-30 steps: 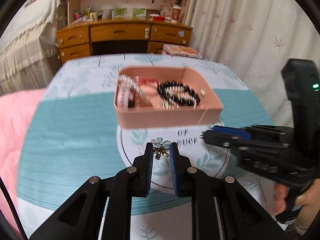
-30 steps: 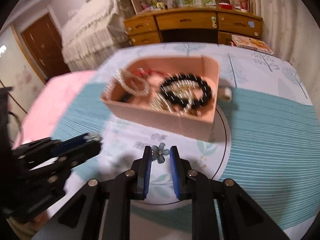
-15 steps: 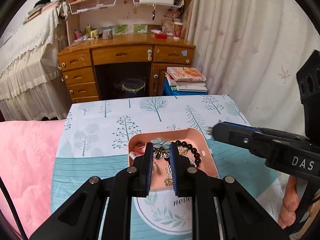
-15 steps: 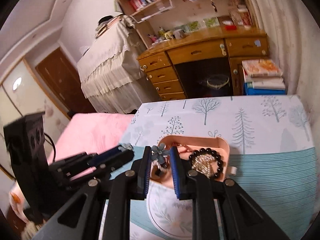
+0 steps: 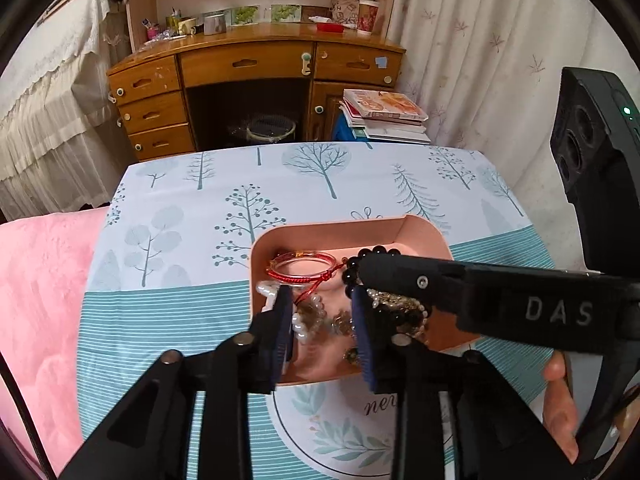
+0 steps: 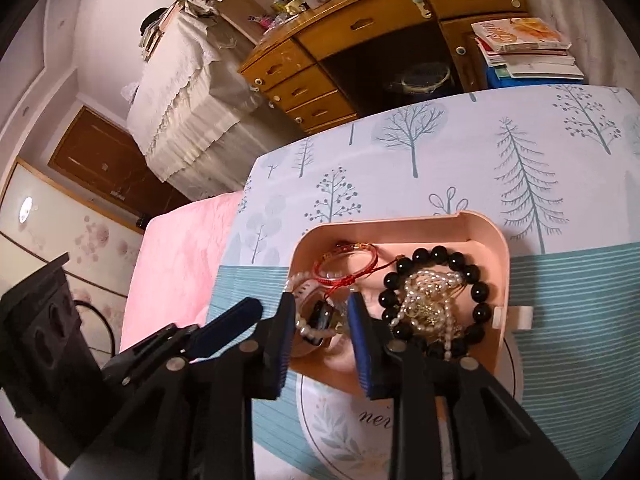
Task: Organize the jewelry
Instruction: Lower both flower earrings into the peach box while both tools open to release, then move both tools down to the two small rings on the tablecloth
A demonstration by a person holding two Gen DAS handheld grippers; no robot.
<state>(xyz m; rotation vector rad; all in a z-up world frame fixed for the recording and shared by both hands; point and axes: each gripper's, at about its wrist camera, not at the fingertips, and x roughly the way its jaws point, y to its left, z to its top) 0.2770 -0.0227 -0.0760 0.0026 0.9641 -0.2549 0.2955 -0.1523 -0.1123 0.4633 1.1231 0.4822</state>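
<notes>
A pink box [image 5: 332, 227] [image 6: 400, 222] on the tree-print tablecloth holds a red cord bracelet [image 5: 300, 268] [image 6: 348, 264], a black bead bracelet [image 6: 440, 258] and pearl strands [image 6: 428, 300]. My left gripper [image 5: 322, 314] hangs over the box's near left part, its jaws opening. A small blurred ornament [image 5: 340, 325] lies loose below them, touching neither pad. My right gripper [image 6: 320, 314] hovers beside it over the same box, jaws opening too, with a dark flower piece [image 6: 324, 316] free between them. Each view shows the other gripper [image 5: 370, 270] [image 6: 240, 316] alongside.
A round printed mat [image 5: 344, 436] lies under the box's near edge. A small white clip [image 6: 520, 317] sits by the box's right wall. A pink blanket [image 5: 40, 288] borders the table's left side. Behind stand a wooden desk [image 5: 248, 64], stacked books [image 5: 384, 116] and a curtain. A hand [image 5: 560, 404] holds the right gripper.
Both grippers carried a flower earring from the round mat up over the pink box. Their jaws have since parted and the earrings are no longer pinched.
</notes>
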